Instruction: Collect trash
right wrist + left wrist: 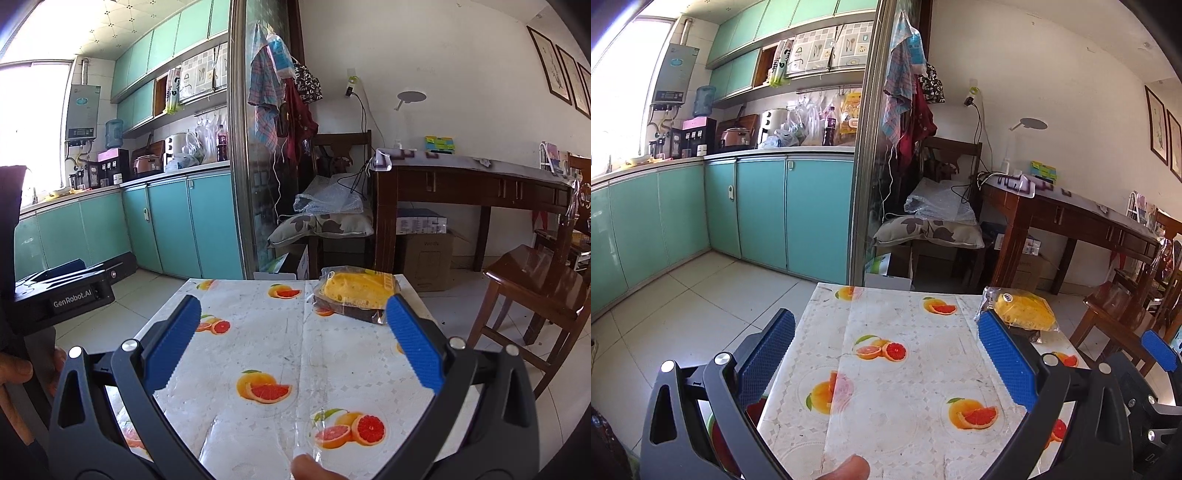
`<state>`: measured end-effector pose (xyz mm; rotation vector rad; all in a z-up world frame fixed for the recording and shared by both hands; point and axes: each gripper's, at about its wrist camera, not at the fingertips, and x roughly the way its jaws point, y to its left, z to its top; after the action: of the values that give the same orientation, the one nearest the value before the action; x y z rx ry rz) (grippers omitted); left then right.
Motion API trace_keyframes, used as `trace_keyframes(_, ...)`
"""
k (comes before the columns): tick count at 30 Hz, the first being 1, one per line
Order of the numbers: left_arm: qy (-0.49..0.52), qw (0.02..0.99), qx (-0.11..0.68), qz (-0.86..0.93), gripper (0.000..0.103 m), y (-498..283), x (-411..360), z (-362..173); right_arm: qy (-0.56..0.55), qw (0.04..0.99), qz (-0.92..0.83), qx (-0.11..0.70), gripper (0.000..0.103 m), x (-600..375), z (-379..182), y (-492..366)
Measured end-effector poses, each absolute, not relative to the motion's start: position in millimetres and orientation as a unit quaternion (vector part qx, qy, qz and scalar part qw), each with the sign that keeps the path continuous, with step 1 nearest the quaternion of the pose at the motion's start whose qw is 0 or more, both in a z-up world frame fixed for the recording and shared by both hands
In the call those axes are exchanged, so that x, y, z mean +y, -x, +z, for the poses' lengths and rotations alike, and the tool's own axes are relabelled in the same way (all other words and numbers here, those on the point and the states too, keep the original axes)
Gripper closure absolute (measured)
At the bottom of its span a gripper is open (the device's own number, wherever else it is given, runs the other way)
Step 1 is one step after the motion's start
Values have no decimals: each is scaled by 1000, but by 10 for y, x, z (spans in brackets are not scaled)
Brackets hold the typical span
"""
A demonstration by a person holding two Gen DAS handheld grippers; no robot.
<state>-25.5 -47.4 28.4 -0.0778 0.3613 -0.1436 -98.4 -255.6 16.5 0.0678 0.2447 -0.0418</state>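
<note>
1 yellow packet [356, 293], 2 wide-spread grippers [886, 354] [293, 332]

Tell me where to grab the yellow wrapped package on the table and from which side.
Take the yellow wrapped package with the right gripper, whose jaws stand open and nearest it. The package lies flat at the far right corner of the table, so come in low from the near side and pinch its near edge, where the dark wrapper sticks out; that is probably the easiest hold.
</note>
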Motion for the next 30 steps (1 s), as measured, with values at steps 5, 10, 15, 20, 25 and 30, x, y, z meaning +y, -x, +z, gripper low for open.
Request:
trace_keyframes(5,34,981,179,-68,7,261,-466,272,-37,992,-21,122,4,-2551,169,986)
trace_keyframes(10,24,981,182,-60,7,276,-462,254,-38,991,-20,127,4,-2539,144,977)
trace_keyframes(15,27,981,186,-55,7,274,-431,246,-43,991,-15,129,4,-2511,130,974)
trace_keyframes(20,30,980,191,-53,7,249,-404,237,-42,990,-13,131,4,-2495,125,967)
trace_keyframes(25,27,980,193,-50,7,239,-398,222,-41,990,-14,134,4,-2484,109,953)
trace_keyframes(30,27,979,197,-49,7,229,-405,205,-40,990,-12,137,4,-2457,87,941)
